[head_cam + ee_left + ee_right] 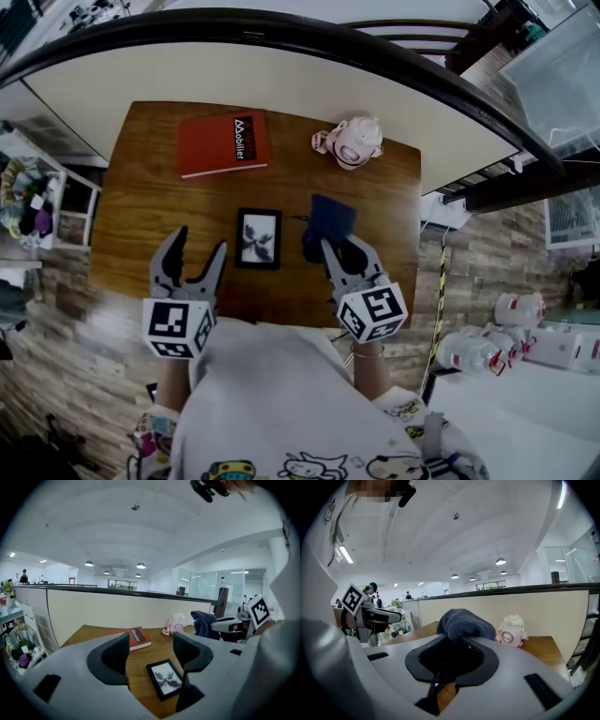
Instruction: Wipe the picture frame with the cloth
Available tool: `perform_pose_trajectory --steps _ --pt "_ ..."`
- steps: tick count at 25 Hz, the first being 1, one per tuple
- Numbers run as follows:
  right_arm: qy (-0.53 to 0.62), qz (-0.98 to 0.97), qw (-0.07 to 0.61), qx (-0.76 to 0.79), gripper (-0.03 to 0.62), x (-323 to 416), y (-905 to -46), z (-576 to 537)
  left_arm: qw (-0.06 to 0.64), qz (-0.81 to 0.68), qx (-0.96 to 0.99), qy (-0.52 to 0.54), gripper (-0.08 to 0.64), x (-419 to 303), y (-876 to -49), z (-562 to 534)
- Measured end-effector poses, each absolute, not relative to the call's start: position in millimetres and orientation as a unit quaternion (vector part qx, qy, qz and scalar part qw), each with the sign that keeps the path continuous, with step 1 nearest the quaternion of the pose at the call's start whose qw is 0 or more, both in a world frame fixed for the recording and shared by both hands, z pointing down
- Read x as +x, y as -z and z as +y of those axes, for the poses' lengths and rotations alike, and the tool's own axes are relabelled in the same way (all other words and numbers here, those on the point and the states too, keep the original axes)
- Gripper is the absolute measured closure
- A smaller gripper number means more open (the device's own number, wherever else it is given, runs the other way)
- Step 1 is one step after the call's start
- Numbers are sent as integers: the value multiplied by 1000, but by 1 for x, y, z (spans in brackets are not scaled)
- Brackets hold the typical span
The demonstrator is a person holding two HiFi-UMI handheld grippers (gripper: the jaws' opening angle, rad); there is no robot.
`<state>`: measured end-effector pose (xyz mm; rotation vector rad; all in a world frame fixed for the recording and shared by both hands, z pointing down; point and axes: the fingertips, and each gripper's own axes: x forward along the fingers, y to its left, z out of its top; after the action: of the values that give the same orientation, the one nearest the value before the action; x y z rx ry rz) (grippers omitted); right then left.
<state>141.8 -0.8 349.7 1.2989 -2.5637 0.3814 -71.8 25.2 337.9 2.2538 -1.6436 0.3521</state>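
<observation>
The right gripper [343, 253] has its fingers clamped on the dark blue cloth [330, 217], bunched up just right of the picture frame [258, 238]. The frame's lying flat mid-table with nothing touching it. The left gripper [199, 246] hovers by its near-left corner, fingers apart and empty. I'd say wiping hasn't started. The next move is getting the cloth onto the glass, maybe with the left steadying the frame so it doesn't slide. The wooden table [141, 197] also has a red book [223, 143] and a small pink thing [349, 141] at the back. The room's a big open office with a curved partition and wood-look floor.
</observation>
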Motion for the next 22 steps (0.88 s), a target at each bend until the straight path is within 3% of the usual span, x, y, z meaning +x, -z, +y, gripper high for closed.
perform_pose_trajectory --steps 22 --pt "-158 -855 148 471 546 141 -371 -25 202 -523 816 -141 295 -60 -369 -19"
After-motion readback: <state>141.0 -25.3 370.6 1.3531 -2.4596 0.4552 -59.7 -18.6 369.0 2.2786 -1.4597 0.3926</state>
